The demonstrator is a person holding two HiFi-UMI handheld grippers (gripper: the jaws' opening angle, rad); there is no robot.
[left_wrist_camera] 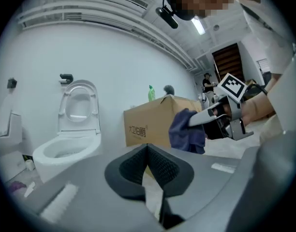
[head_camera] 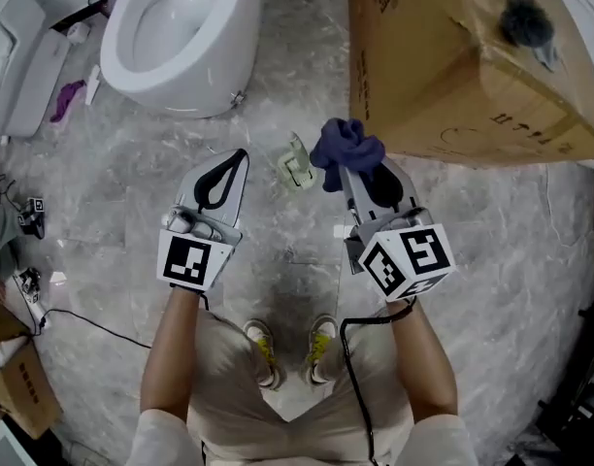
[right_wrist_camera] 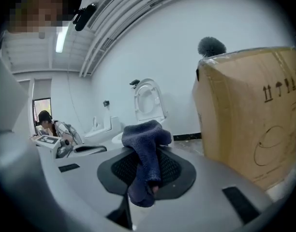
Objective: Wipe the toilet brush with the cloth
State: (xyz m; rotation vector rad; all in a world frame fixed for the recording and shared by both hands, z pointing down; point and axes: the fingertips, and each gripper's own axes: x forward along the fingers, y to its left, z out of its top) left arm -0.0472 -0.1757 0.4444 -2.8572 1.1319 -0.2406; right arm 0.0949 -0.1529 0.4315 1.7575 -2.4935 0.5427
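Observation:
A dark blue cloth [head_camera: 346, 149] is clamped in my right gripper [head_camera: 350, 173], which is shut on it; in the right gripper view the cloth [right_wrist_camera: 145, 149] drapes over the closed jaws. The toilet brush's grey bristle head [head_camera: 525, 22] pokes up from the top of a cardboard box [head_camera: 452, 66] at the far right, and shows above that box [right_wrist_camera: 249, 115] as a brush head [right_wrist_camera: 211, 46]. My left gripper [head_camera: 239, 158] is shut with nothing in it, level with the right one and to its left. From the left gripper [left_wrist_camera: 148, 148] I see the cloth [left_wrist_camera: 186, 129] held beside it.
A white toilet [head_camera: 176, 32] with its seat up stands at the far left. A small green and white object [head_camera: 295, 163] lies on the marble floor between the grippers. A green bottle [left_wrist_camera: 151, 93] stands behind the box. Cables and small boxes lie at the left edge.

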